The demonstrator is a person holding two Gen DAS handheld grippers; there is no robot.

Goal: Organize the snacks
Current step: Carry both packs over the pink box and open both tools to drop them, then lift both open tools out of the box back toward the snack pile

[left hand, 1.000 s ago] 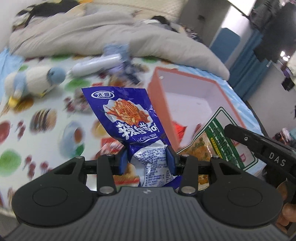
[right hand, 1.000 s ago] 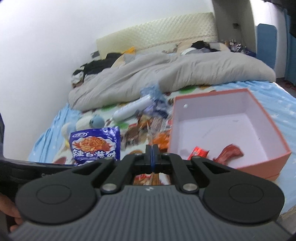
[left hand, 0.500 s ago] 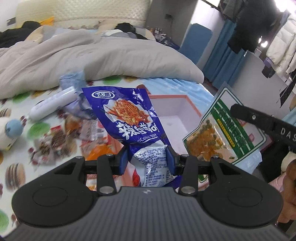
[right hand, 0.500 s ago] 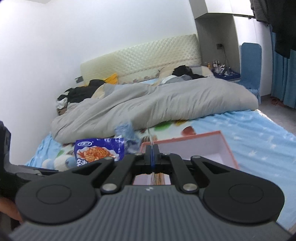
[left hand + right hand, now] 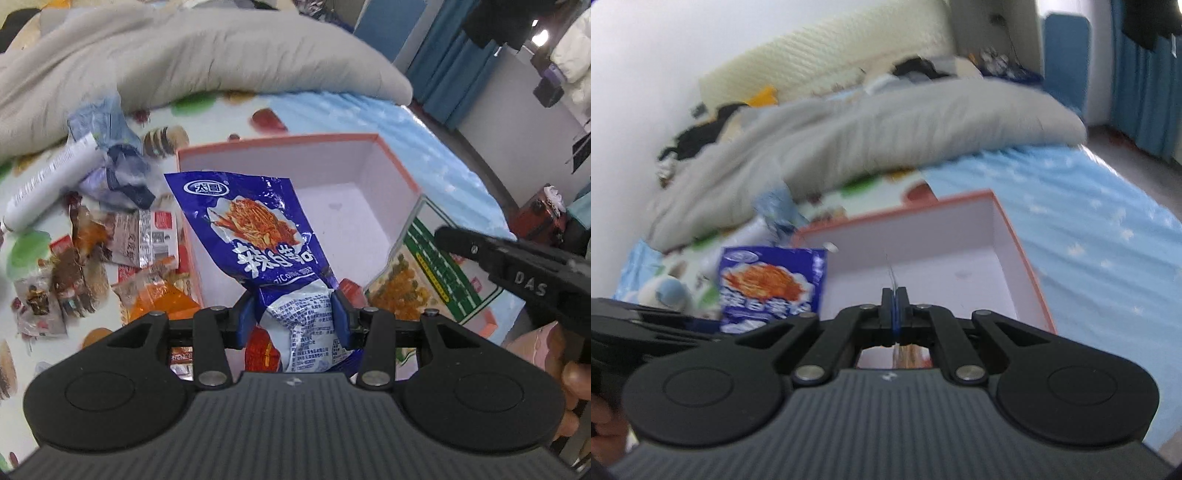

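Between the left gripper's blue pads sits the crumpled lower end of the blue snack bag, pinched there so its printed body hangs free ahead of the jaws, over the near wall of the pink-rimmed box. Just right of that gripper, the right gripper is clamped thin on the edge of a green-and-white packet, likewise poised over the box. Both grips look set for dropping inside. Left of the box, loose wrappers lie on the patterned sheet, awaiting sorting.
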